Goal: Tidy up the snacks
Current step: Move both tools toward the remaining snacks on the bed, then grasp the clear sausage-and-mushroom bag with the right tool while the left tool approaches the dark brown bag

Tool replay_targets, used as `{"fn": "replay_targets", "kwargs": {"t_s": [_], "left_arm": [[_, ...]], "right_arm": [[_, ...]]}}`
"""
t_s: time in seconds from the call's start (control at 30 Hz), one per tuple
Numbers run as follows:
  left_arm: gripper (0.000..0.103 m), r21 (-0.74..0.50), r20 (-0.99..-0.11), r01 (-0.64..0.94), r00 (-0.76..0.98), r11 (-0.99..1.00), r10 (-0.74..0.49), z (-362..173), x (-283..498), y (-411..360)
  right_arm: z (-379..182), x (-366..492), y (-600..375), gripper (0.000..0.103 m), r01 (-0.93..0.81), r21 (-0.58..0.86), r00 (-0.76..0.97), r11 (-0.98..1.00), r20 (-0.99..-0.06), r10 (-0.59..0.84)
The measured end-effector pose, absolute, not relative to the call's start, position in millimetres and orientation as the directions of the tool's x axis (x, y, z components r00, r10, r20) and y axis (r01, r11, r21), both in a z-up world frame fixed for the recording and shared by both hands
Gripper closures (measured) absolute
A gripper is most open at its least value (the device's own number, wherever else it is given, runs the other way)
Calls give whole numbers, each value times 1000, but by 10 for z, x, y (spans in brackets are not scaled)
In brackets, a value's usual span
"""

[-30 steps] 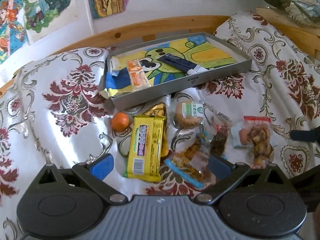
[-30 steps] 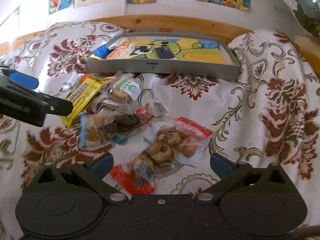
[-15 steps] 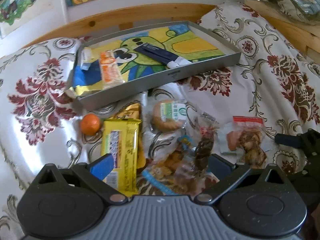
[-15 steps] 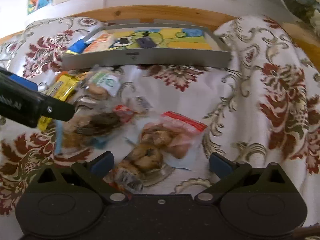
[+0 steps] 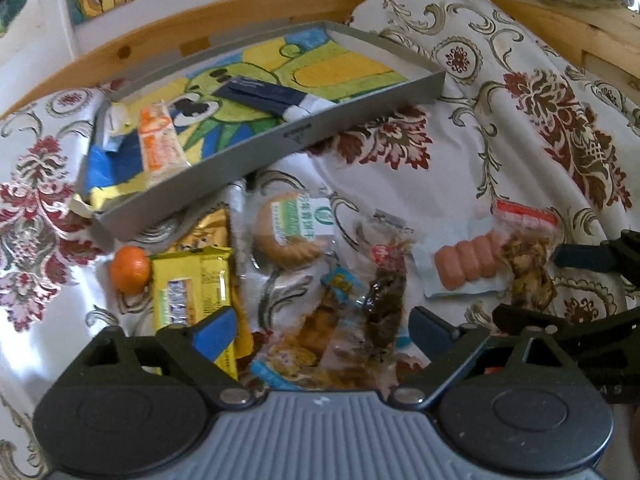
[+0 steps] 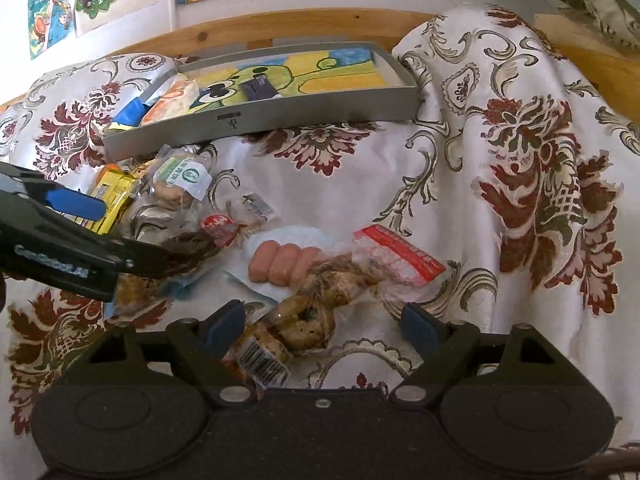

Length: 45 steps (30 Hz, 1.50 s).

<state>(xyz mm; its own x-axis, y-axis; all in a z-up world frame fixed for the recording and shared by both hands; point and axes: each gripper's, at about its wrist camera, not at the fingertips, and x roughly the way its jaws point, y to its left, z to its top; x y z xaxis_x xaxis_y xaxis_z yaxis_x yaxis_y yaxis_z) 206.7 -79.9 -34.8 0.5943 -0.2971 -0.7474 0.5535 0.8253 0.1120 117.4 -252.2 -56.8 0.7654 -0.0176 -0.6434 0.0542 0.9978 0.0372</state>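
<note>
Snacks lie scattered on the floral cloth in front of the grey tray (image 5: 256, 152), and we take that tray as our landmark. Nearest us, well short of the tray, our left claw (image 5: 320, 330) stands wide open and empty over the clear packet of dark and golden pieces (image 5: 344, 320), its blue fingertips (image 5: 214, 330) straddling that packet and the near end of the yellow wrapper (image 5: 192, 280). Our right claw (image 6: 322, 326) is likewise wide open with nothing held, poised over the clear packet with a red strip (image 6: 340, 284), which lies to the right of the left claw's packet and just as far from the tray. Beside it sit the small pink sausages (image 6: 280, 264) in their pale blue pouch. Closer to the tray come the orange ball (image 5: 130, 274) and the round biscuit with a green label (image 5: 292, 232), the biscuit near the tray's front wall. Inside the tray, at its left end, an orange-and-white bar (image 5: 158, 144) and a blue packet (image 5: 100, 164) already rest, with a dark blue tube (image 5: 264, 96) near its middle. We judge the step in hand to be picking up a packet each, so we should lower until the pads flank only one wrapper, take care the left claw does not catch the yellow wrapper as well, and close on the packet's firm middle, not its loose film edge. Crinkly film may slip, so we grip squarely before lifting toward the tray's free right end.
</note>
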Motion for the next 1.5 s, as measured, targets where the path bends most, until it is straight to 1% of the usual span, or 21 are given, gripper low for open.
{"fn": "replay_targets", "kwargs": {"t_s": [0.2,0.23,0.27,0.37,0.43,0.5,0.57,0.67,0.93,1.0,1.5], "left_arm": [[26,62,-763,576,554,815,-333,-403,2128,-853],[28,55,-764,580,549,813,-340,-407,2132,-862],[29,50,-763,585,545,809,-346,-410,2136,-878],[37,47,-764,610,532,791,-364,-418,2140,-950],[45,49,-769,629,519,776,-372,-433,2148,-1004],[46,50,-772,640,512,767,-377,-441,2154,-1049],[50,52,-776,649,505,759,-379,-443,2165,-1082],[51,75,-787,662,498,746,-364,-467,2180,-1132],[51,208,-800,715,517,667,-304,-580,2115,-1255],[51,223,-801,718,520,660,-295,-594,2108,-1279],[53,157,-805,673,512,723,-301,-533,2048,-1159]], "right_arm": [[-570,1171,-2536,18,60,56,765,997,-643,-11],[-570,1171,-2535,22,58,57,765,997,-644,-8],[-571,1172,-2535,30,48,66,764,997,-645,6],[-570,1158,-2503,32,37,64,764,997,-645,13],[-568,1159,-2513,33,35,74,764,997,-645,21],[-566,1161,-2526,35,33,89,763,996,-645,33],[-564,1162,-2531,36,27,97,764,995,-644,42],[-563,1163,-2528,38,23,107,764,994,-644,52],[-554,1163,-2515,40,17,114,763,993,-643,61],[-555,1164,-2516,40,15,115,763,993,-643,63],[-560,1175,-2531,41,8,128,759,992,-646,77]]}}
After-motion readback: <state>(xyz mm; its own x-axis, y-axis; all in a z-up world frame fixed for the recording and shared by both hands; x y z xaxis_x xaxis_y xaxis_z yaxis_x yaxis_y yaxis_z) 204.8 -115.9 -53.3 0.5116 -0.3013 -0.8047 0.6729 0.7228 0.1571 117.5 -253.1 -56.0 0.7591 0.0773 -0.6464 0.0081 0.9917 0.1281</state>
